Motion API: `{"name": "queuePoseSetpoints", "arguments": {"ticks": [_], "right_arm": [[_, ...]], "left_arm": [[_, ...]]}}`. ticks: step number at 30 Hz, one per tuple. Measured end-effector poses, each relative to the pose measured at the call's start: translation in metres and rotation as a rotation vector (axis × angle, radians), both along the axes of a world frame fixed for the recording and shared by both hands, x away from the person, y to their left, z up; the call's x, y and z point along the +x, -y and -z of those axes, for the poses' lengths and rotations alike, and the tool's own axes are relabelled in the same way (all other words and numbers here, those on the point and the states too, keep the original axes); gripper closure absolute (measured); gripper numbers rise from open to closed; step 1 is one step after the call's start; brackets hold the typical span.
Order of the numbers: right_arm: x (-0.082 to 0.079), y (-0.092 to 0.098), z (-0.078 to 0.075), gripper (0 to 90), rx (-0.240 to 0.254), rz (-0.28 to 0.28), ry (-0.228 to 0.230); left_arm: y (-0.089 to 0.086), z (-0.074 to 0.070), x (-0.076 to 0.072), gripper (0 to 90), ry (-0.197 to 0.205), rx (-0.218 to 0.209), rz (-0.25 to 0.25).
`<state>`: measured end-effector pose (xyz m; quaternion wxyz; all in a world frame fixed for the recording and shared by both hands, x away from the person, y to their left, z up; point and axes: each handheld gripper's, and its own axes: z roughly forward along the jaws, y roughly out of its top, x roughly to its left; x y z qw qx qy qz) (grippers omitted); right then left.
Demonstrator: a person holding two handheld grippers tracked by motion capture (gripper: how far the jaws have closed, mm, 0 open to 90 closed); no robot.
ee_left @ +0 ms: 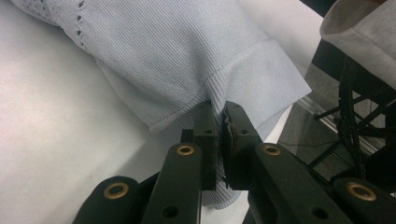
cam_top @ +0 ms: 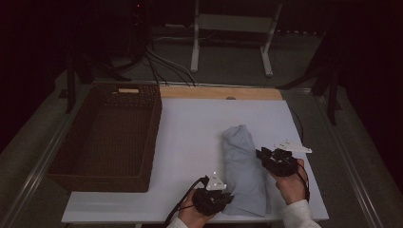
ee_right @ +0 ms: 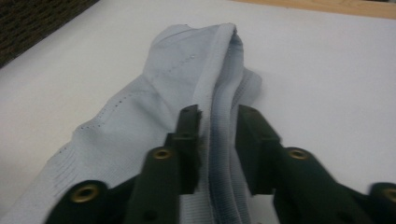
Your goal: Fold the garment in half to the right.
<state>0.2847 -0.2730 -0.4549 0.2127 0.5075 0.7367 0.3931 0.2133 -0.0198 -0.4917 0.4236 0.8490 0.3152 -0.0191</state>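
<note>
A pale blue ribbed garment [cam_top: 242, 166] lies folded into a long strip on the white table [cam_top: 195, 123], running from the middle toward the front edge. At its near end my left gripper [cam_top: 228, 197] is shut on the hem; in the left gripper view the gripper [ee_left: 219, 109] pinches the garment's [ee_left: 187, 56] edge between both pads. My right gripper [cam_top: 260, 153] sits at the strip's right side. In the right gripper view its jaws [ee_right: 219, 114] stand apart around a raised fold of the garment [ee_right: 163, 79], the right pad clear of it.
A dark woven basket [cam_top: 154, 126] stands on the left part of the table, its inside bare. A wooden strip [cam_top: 218, 92] runs along the table's far edge. A white sleeve [ee_left: 364, 32] shows in the left gripper view. Cables and a white stand lie on the floor beyond.
</note>
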Motion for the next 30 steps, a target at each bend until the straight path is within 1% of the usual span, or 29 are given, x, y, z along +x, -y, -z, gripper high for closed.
{"name": "queuePoseSetpoints", "arguments": {"ticks": [1,3,6,8,10,12,13,15,16,17,18,19,20,22,23,24,26,29,30], "right_arm": [[0.0,0.0,0.0,62.9,0.003,-0.003,-0.004],[0.001,0.001,0.001,59.7,0.009,-0.008,-0.009],[0.005,-0.002,0.001,57.7,0.014,-0.022,-0.019],[0.007,-0.003,0.002,57.3,0.009,-0.026,-0.02],[0.015,-0.009,0.001,54.0,0.005,-0.035,-0.025],[0.018,-0.011,0.002,53.2,0.0,-0.037,-0.031],[0.023,-0.013,0.003,53.4,-0.001,-0.038,-0.042],[0.027,-0.015,0.004,56.2,-0.005,-0.04,-0.056],[0.029,-0.015,0.005,61.2,0.002,-0.047,-0.069],[0.031,-0.016,0.006,68.1,0.011,-0.059,-0.085],[0.031,-0.016,0.006,75.8,0.01,-0.067,-0.091],[0.03,-0.017,0.006,82.7,-0.002,-0.066,-0.086],[0.03,-0.016,0.004,86.1,-0.001,-0.063,-0.081],[0.027,-0.014,0.0,87.1,-0.001,-0.05,-0.065],[0.027,-0.014,0.0,87.1,-0.001,-0.05,-0.065],[0.023,-0.01,-0.006,87.4,0.006,-0.032,-0.044],[0.02,-0.005,-0.012,87.5,0.001,-0.018,-0.023],[0.017,0.001,-0.019,87.6,-0.014,0.005,0.001],[0.016,0.003,-0.02,87.6,-0.019,0.011,0.006]], "left_arm": [[0.0,0.0,0.0,85.7,-0.001,0.0,0.0],[0.0,0.0,0.0,85.6,-0.002,0.002,0.002],[0.001,0.0,0.0,85.6,-0.003,0.005,0.004],[0.001,0.0,0.0,85.6,-0.002,0.006,0.004],[0.001,0.0,0.0,85.6,-0.004,0.004,0.003],[0.001,0.001,0.0,85.6,-0.004,0.005,0.003],[0.001,0.001,0.0,85.6,-0.003,0.003,0.003],[0.001,0.001,0.0,85.6,-0.004,0.002,0.003],[0.001,0.0,0.0,85.6,-0.003,0.003,0.004],[0.001,0.0,0.0,85.5,-0.003,0.004,0.004],[0.001,0.0,0.0,85.5,-0.003,0.004,0.004],[0.0,0.0,0.0,85.5,-0.002,0.005,0.005],[0.001,0.0,0.0,85.4,-0.002,0.003,0.003],[0.001,-0.001,0.0,85.3,-0.001,0.004,0.007],[0.001,-0.001,0.0,85.0,-0.001,0.004,0.007],[0.002,-0.002,-0.001,84.6,0.002,0.002,0.013],[0.004,-0.003,-0.001,83.9,0.001,-0.007,0.015],[0.005,-0.005,-0.002,82.7,-0.002,-0.014,0.03],[0.008,-0.007,-0.002,81.9,-0.008,-0.019,0.051]]}}
